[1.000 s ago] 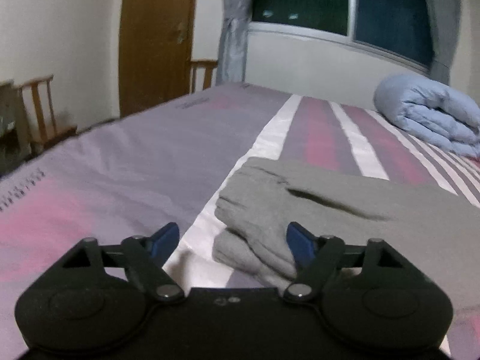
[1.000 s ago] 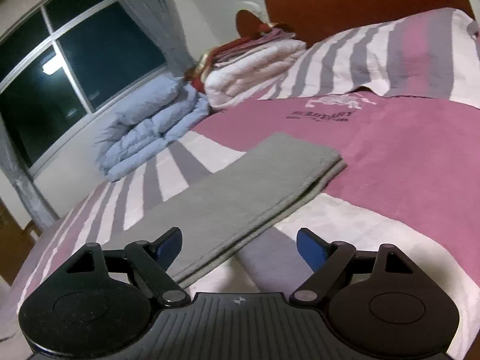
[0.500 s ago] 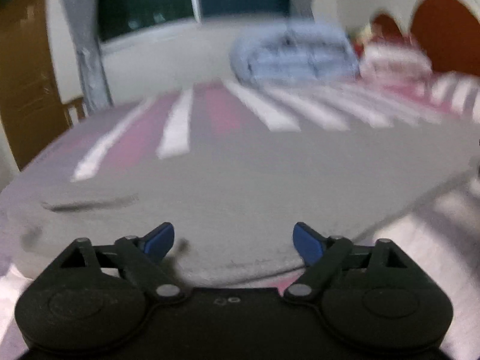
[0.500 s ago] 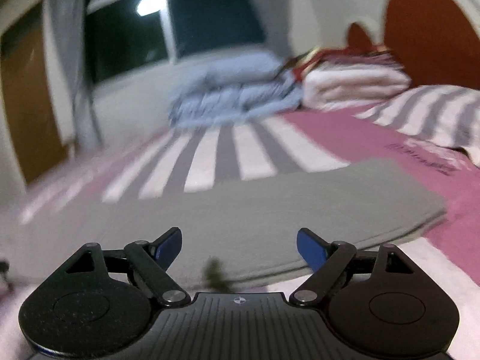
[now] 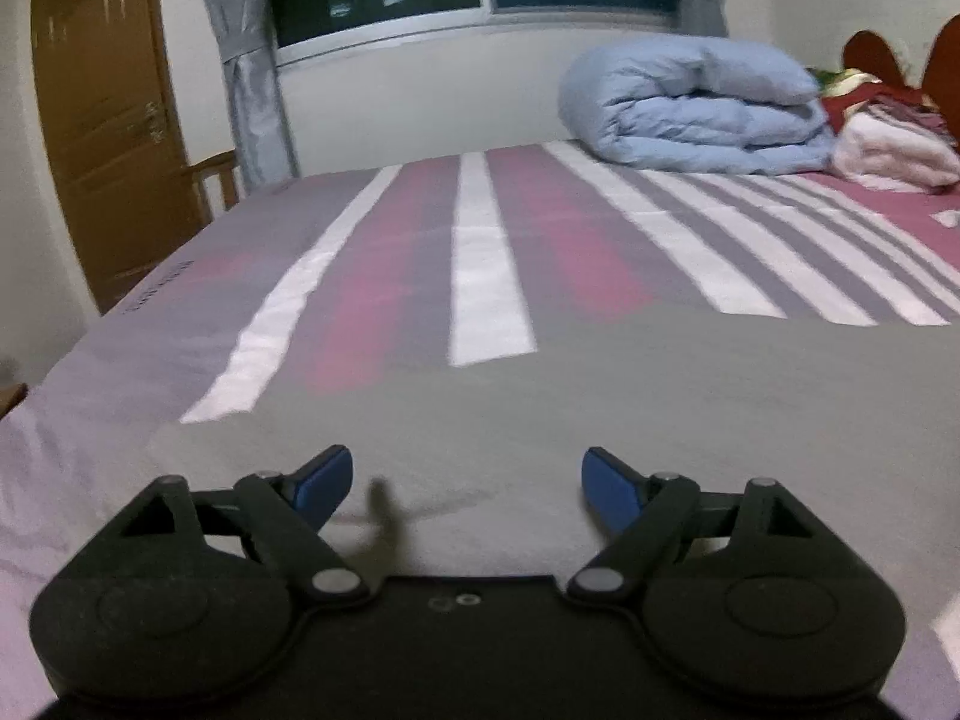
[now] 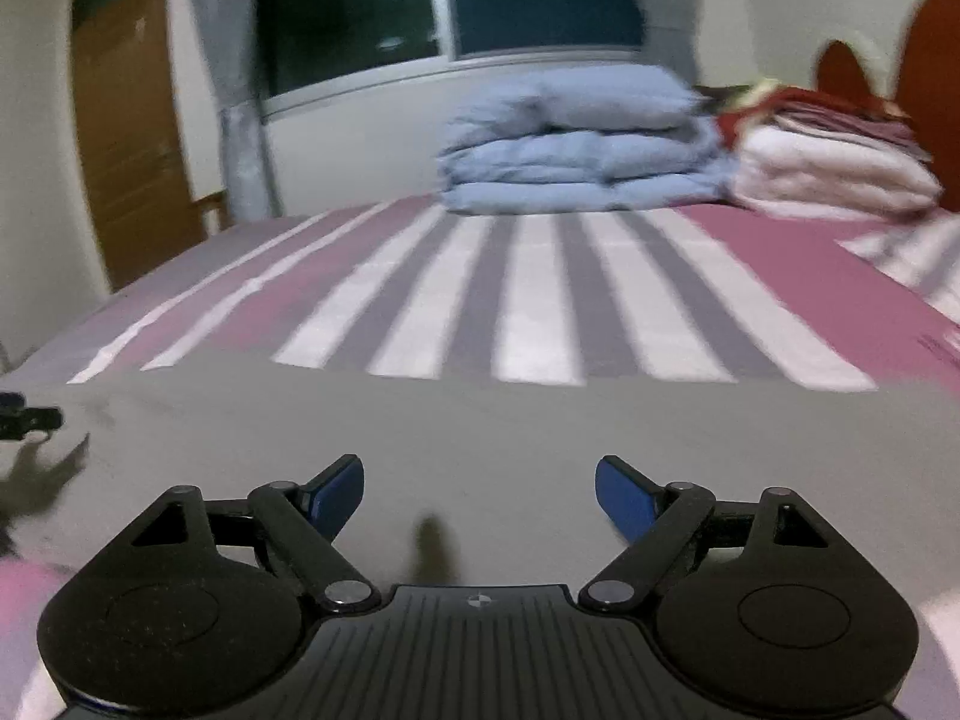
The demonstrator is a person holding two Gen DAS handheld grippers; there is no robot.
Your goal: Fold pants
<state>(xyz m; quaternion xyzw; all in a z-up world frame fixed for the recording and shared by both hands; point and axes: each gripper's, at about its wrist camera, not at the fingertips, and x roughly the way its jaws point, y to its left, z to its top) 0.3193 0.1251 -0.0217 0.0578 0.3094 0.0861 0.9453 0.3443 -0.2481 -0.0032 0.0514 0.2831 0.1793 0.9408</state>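
Grey pants (image 5: 600, 396) lie flat in a long band across the striped bed, folded lengthwise. In the left wrist view my left gripper (image 5: 467, 483) is open and empty, its blue-tipped fingers just above the pants' near edge. In the right wrist view the pants (image 6: 480, 426) fill the foreground, and my right gripper (image 6: 479, 492) is open and empty over their near edge. The tip of the left gripper (image 6: 24, 420) shows at the far left of the right wrist view.
The bed has a pink, grey and white striped sheet (image 5: 486, 276). A folded light-blue duvet (image 5: 690, 108) and stacked white and red blankets (image 6: 828, 162) lie at the far side by the window. A brown door (image 5: 102, 138) and a wooden chair (image 5: 213, 180) stand at the left.
Both grippers have swung round from facing the pants' ends to facing the window across the pants' long side. Both stay open and empty.
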